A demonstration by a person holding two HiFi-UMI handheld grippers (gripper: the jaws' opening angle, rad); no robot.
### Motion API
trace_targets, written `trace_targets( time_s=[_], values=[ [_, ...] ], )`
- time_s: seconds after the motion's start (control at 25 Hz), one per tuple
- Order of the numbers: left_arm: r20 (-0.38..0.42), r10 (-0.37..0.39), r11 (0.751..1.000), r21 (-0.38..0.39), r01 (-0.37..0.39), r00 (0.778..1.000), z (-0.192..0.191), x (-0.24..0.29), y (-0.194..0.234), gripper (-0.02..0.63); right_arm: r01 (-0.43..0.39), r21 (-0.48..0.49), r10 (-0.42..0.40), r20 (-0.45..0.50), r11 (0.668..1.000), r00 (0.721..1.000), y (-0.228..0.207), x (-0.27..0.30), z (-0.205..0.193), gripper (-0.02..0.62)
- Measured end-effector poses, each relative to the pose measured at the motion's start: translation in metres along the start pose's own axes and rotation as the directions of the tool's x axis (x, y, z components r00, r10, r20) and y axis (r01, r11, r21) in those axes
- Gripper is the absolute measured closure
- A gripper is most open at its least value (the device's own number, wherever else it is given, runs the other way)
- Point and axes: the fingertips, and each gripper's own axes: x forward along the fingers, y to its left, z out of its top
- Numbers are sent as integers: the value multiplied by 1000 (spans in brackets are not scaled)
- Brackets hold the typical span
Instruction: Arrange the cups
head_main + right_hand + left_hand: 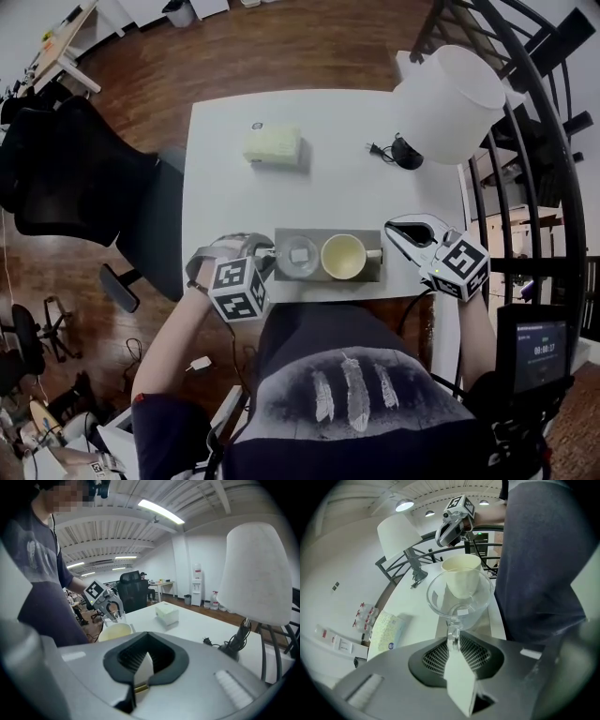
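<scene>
Glass cup [297, 255] and cream cup [343, 256] are set upright, side by side, on the grey tray [375, 277] at the table's [328, 178] near edge. The glass cup's handle is pointed left, between the slightly parted jaws of the left gripper [453, 639]. The cream cup's handle is pointed right, toward the right gripper [143, 666], which is closed and empty.

The middle of the bench [347, 202] lies bare. At upper right the lamp [448, 101] and its plug [377, 149] stand in the way. A pale box [273, 145] sits upper left. The tray [319, 234] with the glass cup [298, 256] and cream cup [343, 256] fills the lower edge.
</scene>
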Motion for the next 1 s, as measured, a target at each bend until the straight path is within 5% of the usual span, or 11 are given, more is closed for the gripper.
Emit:
trace_targets(
  time_s=[0.16, 0.2, 0.24, 0.64, 0.8, 1.0],
  values=[
    [10, -56, 997, -54, 56, 998, -3, -2, -6, 492, 10, 5, -10, -44, 1000, 999, -1, 2, -6, 592],
    [14, -84, 993, -87, 85, 996, -4, -3, -9, 378, 13, 7, -12, -51, 1000, 999, -3, 2, -7, 592],
    [16, -99, 989, -111, 100, 995, -6, -4, -10, 335, 13, 9, -12, -54, 1000, 998, -3, 2, -8, 592],
    [59, -6, 964, -265, 22, 998, -36, -31, 13, 334, -17, 1, 17, -64, 1000, 998, -3, 3, -9, 592],
    [109, 31, 920, -393, 15, 994, -51, -43, 30, 336, -11, -6, 10, -70, 1000, 998, -11, 4, -6, 592],
    [184, 156, 832, -554, -29, 970, -73, -62, 60, 370, -11, -5, 10, -52, 1000, 999, -19, 3, 4, 592]
  ],
)
